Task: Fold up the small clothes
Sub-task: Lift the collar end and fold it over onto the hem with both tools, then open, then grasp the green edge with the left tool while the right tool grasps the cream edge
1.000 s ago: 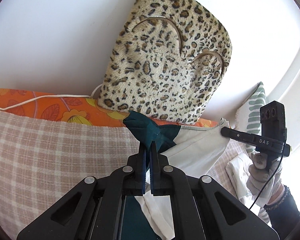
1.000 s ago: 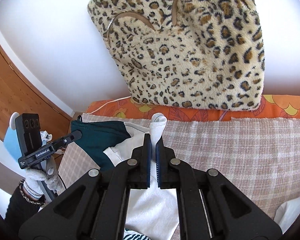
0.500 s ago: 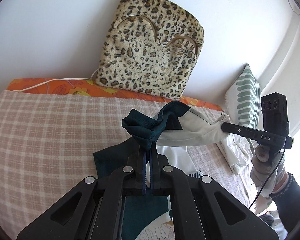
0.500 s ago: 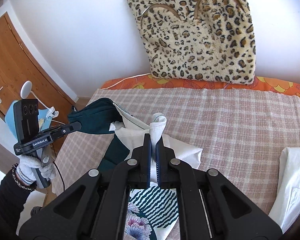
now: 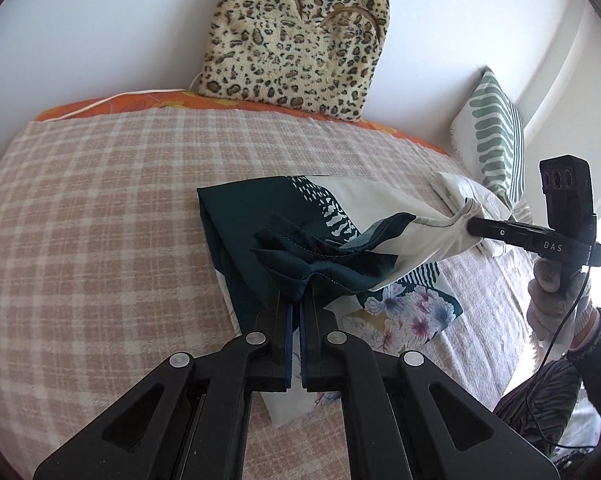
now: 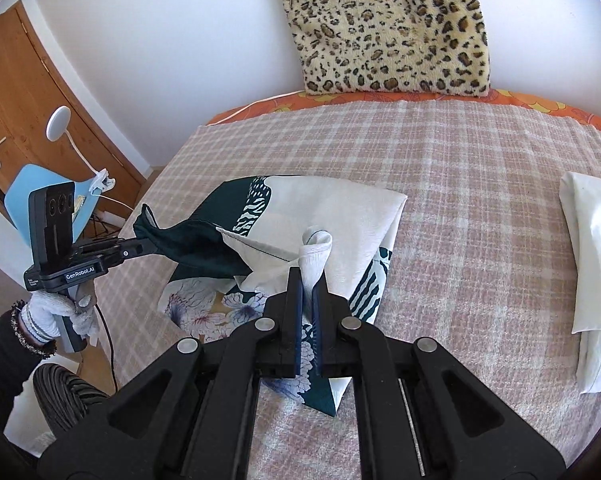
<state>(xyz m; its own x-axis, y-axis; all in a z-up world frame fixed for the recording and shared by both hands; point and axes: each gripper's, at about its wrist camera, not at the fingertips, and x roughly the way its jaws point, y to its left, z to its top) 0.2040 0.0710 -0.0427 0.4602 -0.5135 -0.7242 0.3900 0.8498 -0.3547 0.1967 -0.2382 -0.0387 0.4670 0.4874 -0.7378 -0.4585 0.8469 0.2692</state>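
Left wrist view: checked bed cover (image 5: 100, 208) fills frame, leopard cushion (image 5: 296, 36) at top centre. Left claw (image 5: 294, 300) pinching dark teal corner of patterned garment (image 5: 260, 216), mid-frame. Right claw (image 5: 474, 226) at right edge, pinching white corner.

Right wrist view: garment partly on bed, centre-left; folded white cloth (image 6: 592, 248) at right edge. Risk: held edge sags between claws, likely crooked fold; thin pinch could slip.

Leopard cushion (image 5: 296, 36) against the wall – plaid blanket (image 5: 100, 208), wooden door (image 6: 16, 92) beyond
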